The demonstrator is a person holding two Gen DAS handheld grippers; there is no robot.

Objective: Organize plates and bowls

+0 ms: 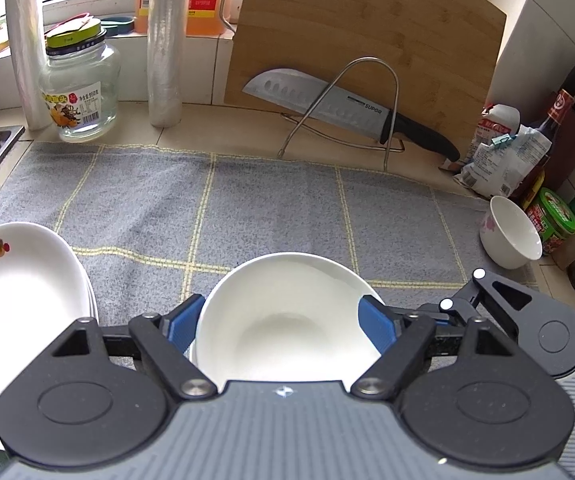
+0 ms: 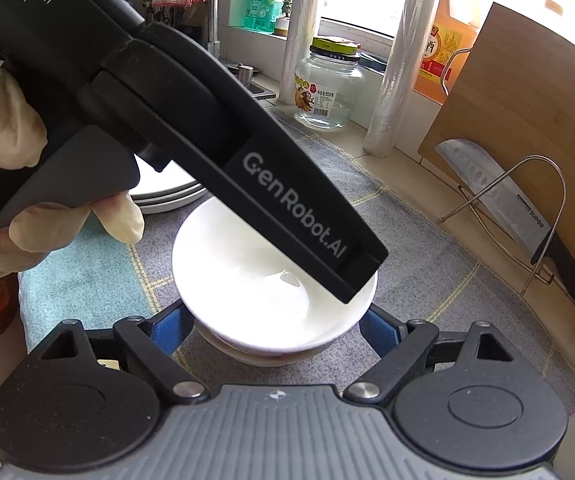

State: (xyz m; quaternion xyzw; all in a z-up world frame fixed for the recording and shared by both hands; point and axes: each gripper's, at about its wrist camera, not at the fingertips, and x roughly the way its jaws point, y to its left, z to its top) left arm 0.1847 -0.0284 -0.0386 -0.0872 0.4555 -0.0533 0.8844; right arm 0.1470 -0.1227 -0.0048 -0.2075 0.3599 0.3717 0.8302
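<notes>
White porcelain fills the lower middle of both views: a bowl [image 1: 283,320] sits between the blue pads of our left claw [image 1: 281,322], which pinch its rim from both sides; in the right wrist view the right claw [image 2: 275,330] straddles the same bowl lower down, pads close beside its wall, though we cannot tell if they press; two grips likely steady it over the grey cloth [image 1: 247,208] on the tabletop; stacked plates [image 1: 19,280] wait lower left, a smaller bowl [image 1: 511,232] at right.
</notes>
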